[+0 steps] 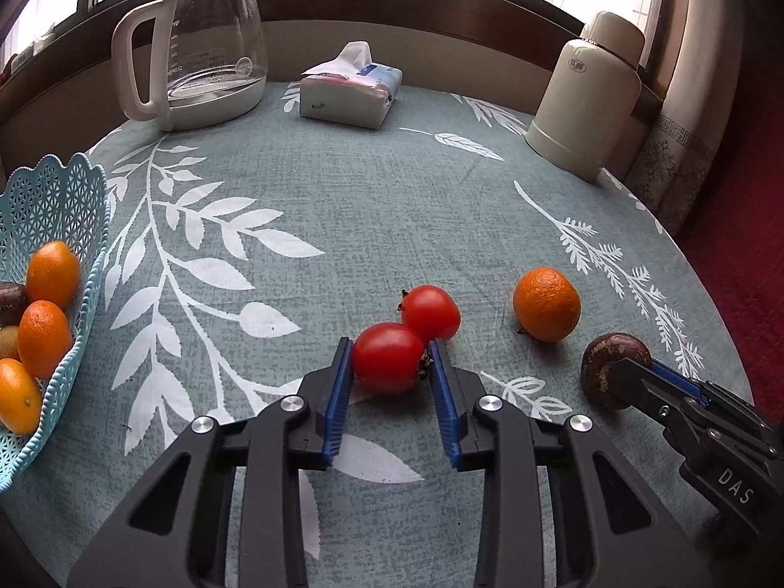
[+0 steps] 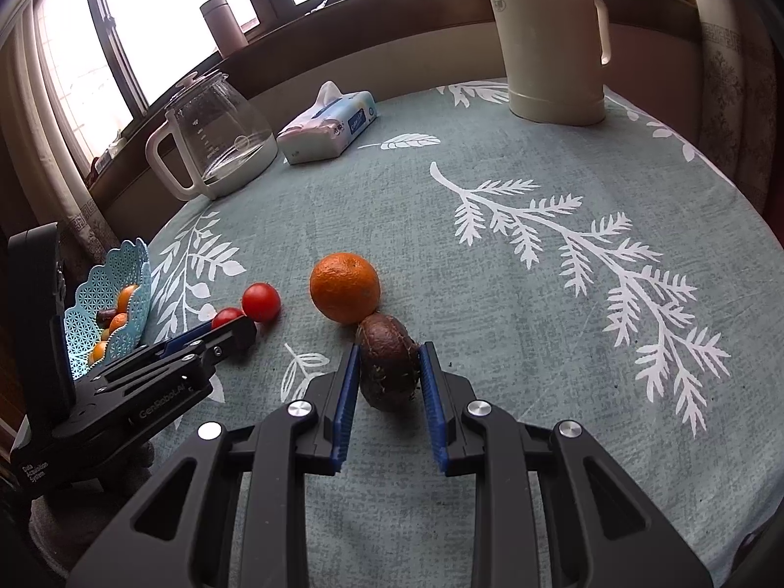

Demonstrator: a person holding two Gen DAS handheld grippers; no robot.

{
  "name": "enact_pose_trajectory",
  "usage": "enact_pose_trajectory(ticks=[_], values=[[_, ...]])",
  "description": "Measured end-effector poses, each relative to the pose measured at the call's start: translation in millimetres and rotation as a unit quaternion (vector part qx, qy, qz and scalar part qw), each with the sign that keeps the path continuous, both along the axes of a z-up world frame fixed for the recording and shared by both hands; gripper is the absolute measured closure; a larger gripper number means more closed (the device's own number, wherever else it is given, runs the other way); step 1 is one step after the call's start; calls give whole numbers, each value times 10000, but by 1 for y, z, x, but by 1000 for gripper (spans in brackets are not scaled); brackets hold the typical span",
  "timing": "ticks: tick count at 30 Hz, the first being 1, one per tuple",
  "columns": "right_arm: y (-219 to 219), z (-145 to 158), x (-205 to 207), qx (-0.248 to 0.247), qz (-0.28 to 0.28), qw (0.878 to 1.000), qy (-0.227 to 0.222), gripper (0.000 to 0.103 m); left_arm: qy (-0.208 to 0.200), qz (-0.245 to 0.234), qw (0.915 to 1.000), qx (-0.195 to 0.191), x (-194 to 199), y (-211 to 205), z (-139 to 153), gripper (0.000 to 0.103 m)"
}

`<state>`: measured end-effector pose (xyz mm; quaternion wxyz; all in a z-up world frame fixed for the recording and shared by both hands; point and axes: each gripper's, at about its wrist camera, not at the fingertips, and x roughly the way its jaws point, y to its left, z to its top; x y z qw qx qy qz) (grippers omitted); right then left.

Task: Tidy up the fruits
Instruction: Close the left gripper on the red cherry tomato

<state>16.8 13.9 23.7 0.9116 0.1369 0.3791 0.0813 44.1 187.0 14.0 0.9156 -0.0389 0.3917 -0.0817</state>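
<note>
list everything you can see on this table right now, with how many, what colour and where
Tomatoes: 2, red, near centre; nearer one between left gripper's pads.
Orange: 1, orange, loose, right of tomatoes.
Brown fruit: 1, dark brown, between right gripper's pads.
Basket: 1, light blue, left edge, holding several oranges and other fruit.
Kettle: 1, clear glass with white handle, far left.
Tissue pack: 1, white, far centre.
Thermos: 1, cream, far right.
Tablecloth: 1, grey-green, white leaves.
Left gripper: black, blue pads.
Right gripper: black, blue pads.
</note>
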Motion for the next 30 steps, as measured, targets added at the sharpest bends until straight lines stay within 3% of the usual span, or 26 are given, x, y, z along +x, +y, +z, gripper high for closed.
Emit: enact_pose_trajectory(ticks=[21,30], values=[[-2,2,-6,155,72,9998,-135,78,-349,450,9984,-69,-33,13,9,71],[0,2,-7,149,88,9997,-155,78,-579,460,9971,177,-53,8,17,71]])
